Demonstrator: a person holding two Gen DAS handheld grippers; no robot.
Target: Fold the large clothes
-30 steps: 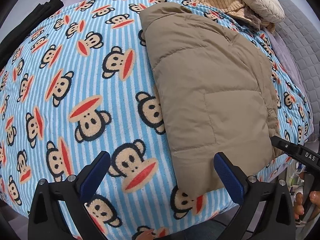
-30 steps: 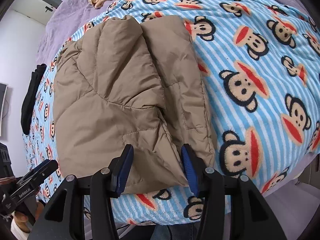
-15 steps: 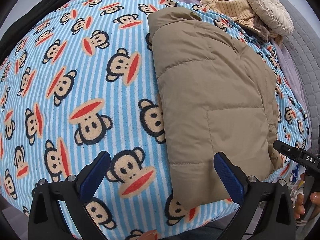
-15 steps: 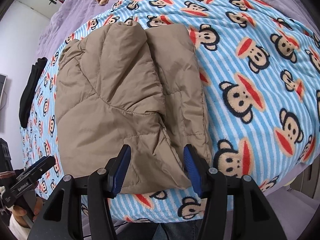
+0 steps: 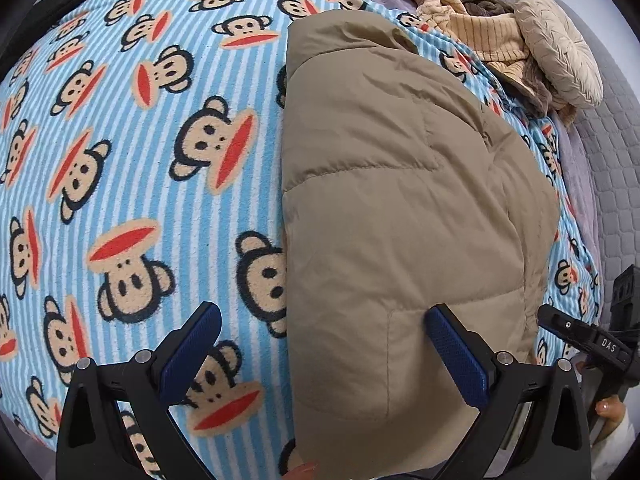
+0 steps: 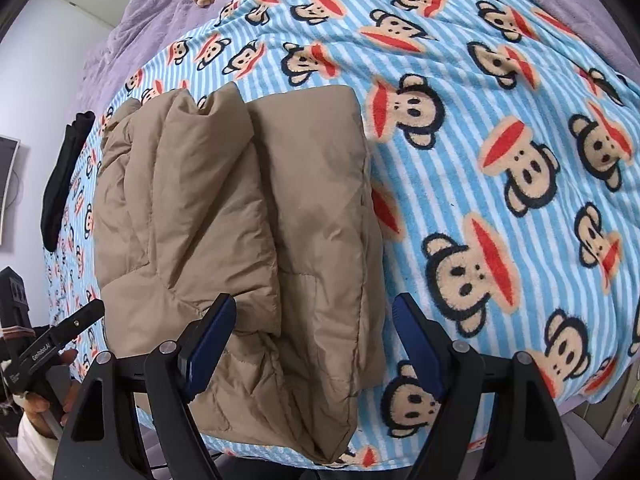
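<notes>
A tan puffer jacket lies folded lengthwise on a blue striped monkey-print blanket. My left gripper points down over the jacket's near left edge and is open; one blue pad is over the blanket, the other over the jacket. In the right wrist view the jacket shows a sleeve folded on top. My right gripper hovers over its near right corner. Its jaws are opening, the hem lies between them, and the pads do not press on it. The blanket spreads to the right.
A heap of beige knitwear and a round cream cushion lie at the far end of the bed. A black garment lies on the blanket's left edge. Purple bedding shows beyond the blanket. The bed's near edge is right below both grippers.
Both grippers have shifted sideways along the near hem. The jacket's left edge now sits between the left fingers. The right jaws have spread much wider.
</notes>
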